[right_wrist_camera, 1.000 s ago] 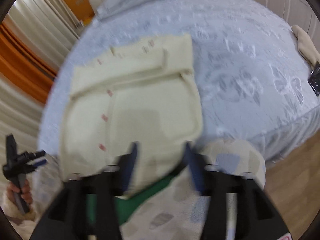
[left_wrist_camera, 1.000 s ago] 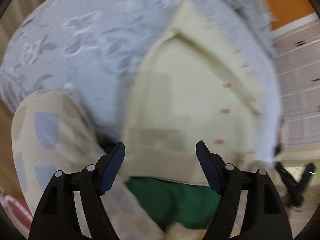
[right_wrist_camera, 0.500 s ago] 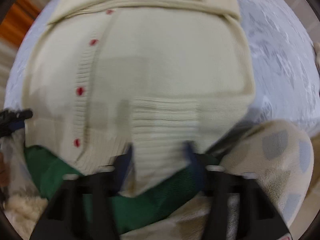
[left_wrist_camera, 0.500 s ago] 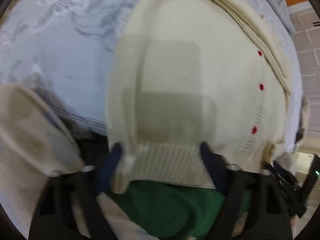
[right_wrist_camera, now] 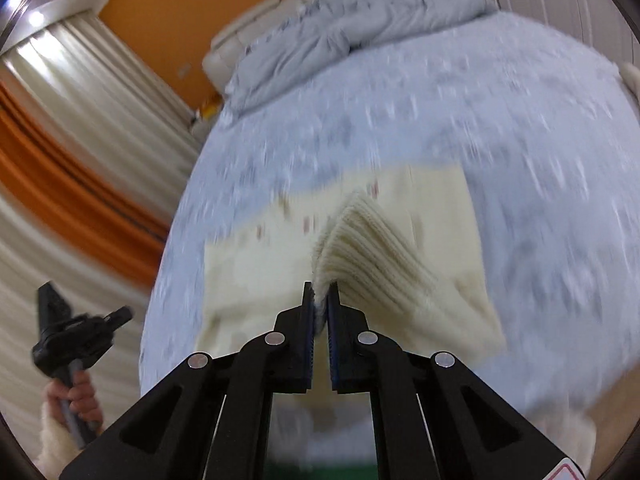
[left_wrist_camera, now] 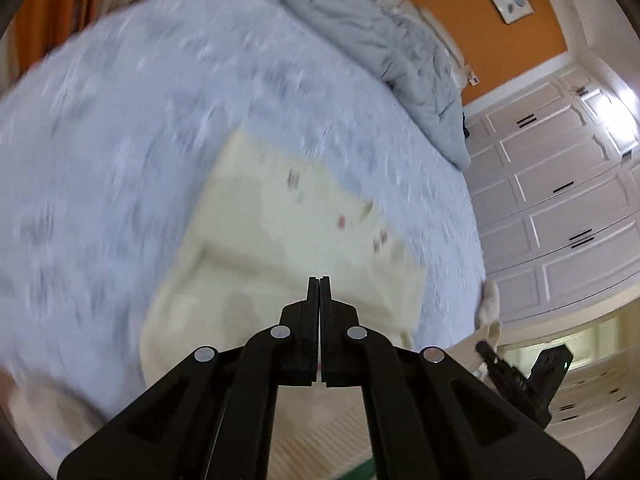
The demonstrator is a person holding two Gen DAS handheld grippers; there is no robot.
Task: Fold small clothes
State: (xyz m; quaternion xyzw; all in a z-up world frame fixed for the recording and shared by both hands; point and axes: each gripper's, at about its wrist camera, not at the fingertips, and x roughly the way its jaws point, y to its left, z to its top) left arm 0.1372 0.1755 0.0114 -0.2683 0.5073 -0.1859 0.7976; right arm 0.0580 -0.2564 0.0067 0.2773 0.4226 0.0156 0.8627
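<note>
Both grippers clamping tight, right gripper [right_wrist_camera: 320, 294] fingers pinching the cream cardigan's [right_wrist_camera: 372, 240] ribbed hem mid-frame, left gripper [left_wrist_camera: 319, 286] fingers pressing together, grip on anything unclear, bed [left_wrist_camera: 120, 140] blurring behind.

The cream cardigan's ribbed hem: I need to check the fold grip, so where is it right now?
In the right wrist view the ribbed hem is pinched in the right gripper, lifted above the cream cardigan on the bed.

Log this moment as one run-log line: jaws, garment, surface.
right gripper: jaws shut on ribbed hem of cream cardigan | left gripper: jaws shut, grip unclear | cardigan partly lifted off bed | frames blurred
</note>
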